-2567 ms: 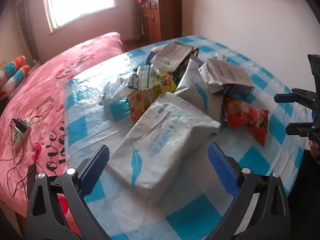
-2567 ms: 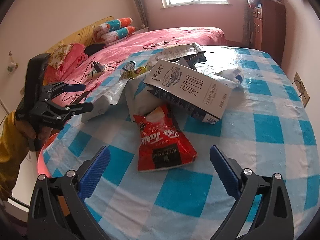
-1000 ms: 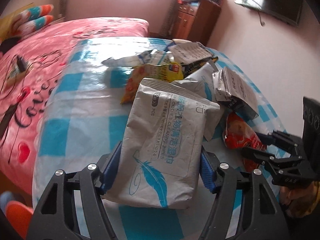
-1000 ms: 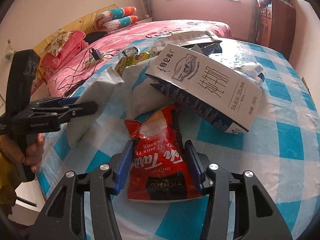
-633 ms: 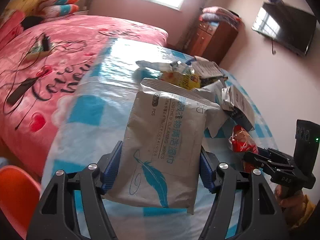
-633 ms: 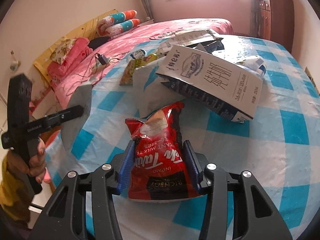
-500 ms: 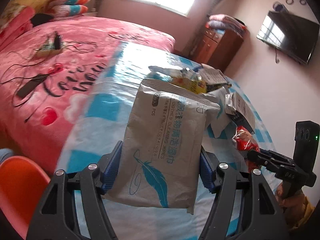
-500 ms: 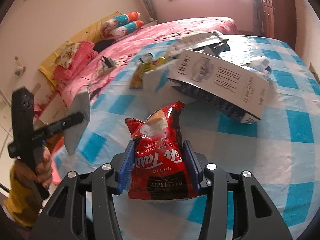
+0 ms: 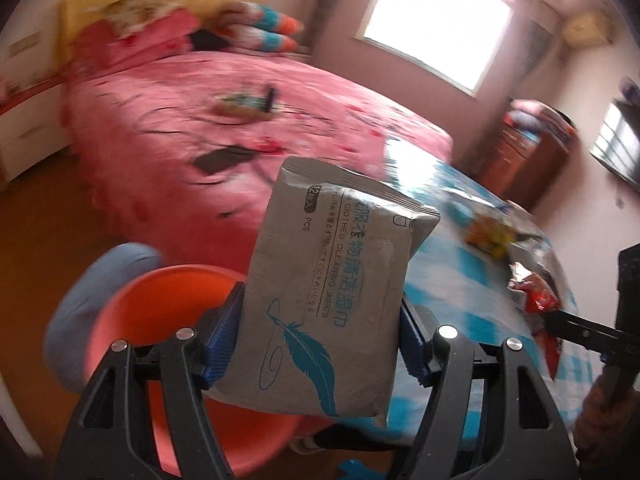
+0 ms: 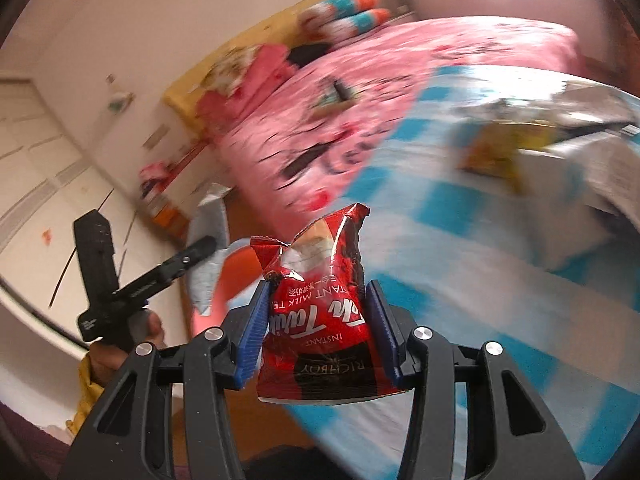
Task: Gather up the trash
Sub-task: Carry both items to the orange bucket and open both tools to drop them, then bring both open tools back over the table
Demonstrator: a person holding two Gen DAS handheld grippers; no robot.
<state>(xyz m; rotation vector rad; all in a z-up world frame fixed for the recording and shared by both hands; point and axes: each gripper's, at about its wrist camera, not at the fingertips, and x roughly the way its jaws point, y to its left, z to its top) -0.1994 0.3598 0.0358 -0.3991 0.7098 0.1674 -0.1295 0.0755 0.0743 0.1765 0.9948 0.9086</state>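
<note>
Wipes pack (image 9: 332, 292) pinched in left gripper (image 9: 320, 340), off the counter (image 9: 472, 280) edge above orange bin (image 9: 168, 308); right gripper (image 10: 316, 320) pinches red snack bag (image 10: 320, 312) — centre each over the bin before letting go.

I am reading "CLOTHES CLEANING WIPES", "OPEN" and "PCS" on the grey wipes pack (image 9: 328, 296); the red packet (image 10: 320, 320) is showing "INSTANT" and "RICHBOY".

Right gripper (image 10: 316, 328) jaws clamp red milk-tea packet (image 10: 320, 320); left gripper (image 10: 200, 248) holds grey pack (image 10: 208, 276).
</note>
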